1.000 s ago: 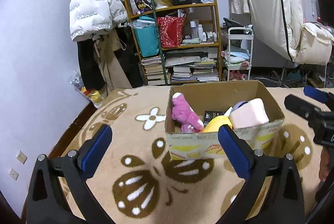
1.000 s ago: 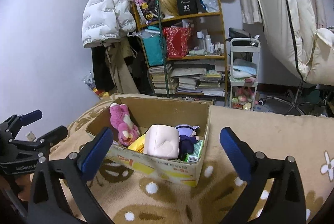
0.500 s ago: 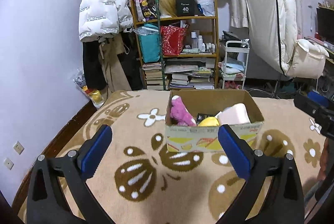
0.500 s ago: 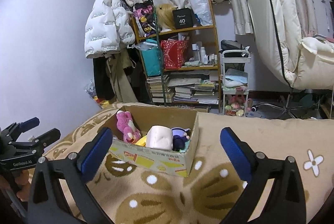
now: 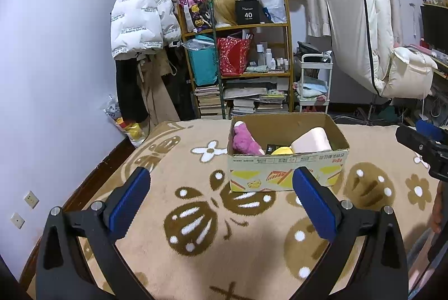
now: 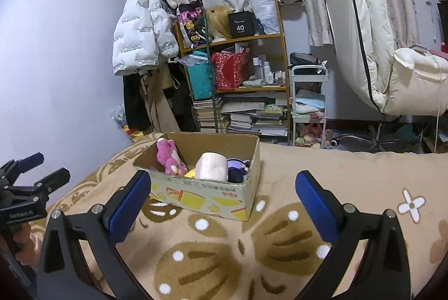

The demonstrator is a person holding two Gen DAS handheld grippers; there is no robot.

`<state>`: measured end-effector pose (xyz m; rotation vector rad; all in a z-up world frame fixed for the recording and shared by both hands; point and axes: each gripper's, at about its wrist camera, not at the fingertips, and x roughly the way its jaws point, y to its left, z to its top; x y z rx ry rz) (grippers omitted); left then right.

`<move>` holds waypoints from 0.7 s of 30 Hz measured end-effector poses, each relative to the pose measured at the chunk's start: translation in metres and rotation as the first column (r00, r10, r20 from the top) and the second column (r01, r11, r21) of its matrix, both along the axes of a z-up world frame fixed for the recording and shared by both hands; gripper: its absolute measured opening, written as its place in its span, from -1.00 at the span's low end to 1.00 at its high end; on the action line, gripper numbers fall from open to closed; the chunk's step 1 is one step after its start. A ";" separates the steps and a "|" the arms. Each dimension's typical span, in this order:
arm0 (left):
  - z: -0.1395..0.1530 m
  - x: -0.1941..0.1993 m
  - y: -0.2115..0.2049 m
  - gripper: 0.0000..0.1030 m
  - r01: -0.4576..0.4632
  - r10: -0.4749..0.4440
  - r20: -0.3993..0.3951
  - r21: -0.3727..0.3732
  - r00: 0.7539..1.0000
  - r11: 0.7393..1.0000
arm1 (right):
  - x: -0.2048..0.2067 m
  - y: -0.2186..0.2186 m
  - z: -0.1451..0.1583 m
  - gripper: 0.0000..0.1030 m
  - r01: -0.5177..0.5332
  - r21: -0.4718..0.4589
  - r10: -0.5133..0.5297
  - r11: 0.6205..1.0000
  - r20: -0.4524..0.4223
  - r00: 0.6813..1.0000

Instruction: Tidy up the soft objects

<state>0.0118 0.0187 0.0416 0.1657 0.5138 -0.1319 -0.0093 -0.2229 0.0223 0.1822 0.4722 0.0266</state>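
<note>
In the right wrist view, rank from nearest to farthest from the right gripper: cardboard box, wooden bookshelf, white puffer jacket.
1. cardboard box: just ahead of the right gripper, on the blanket.
2. and 3. wooden bookshelf, straight behind, and white puffer jacket, hanging upper left: both by the wall, too close to call.

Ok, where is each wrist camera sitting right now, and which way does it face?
Left wrist: on the left gripper, above the blanket, facing the cardboard box; open fingers, with the right gripper at the right edge.
Right wrist: on the right gripper, facing that box from its right; left gripper far left.
Shared: box, pink plush, bookshelf.
</note>
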 end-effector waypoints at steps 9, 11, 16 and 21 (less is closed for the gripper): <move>-0.009 0.011 0.004 0.95 0.013 -0.013 -0.025 -0.018 1.000 1.000 | 0.003 -0.007 -0.008 1.00 0.029 0.014 -0.028 0.999 -0.016 0.999; -0.011 0.014 0.005 0.95 0.015 -0.016 -0.030 -0.019 0.999 1.000 | 0.004 -0.008 -0.009 1.00 0.029 0.024 -0.028 0.999 -0.018 0.999; -0.013 0.016 0.004 0.95 0.016 -0.016 0.000 -0.019 1.000 1.000 | 0.005 -0.009 -0.010 1.00 0.031 0.023 -0.031 0.999 -0.020 0.999; -0.018 0.020 -0.002 0.95 0.032 -0.032 -0.007 -0.001 0.999 0.999 | 0.007 -0.011 -0.013 1.00 0.026 0.021 -0.026 0.999 -0.026 0.999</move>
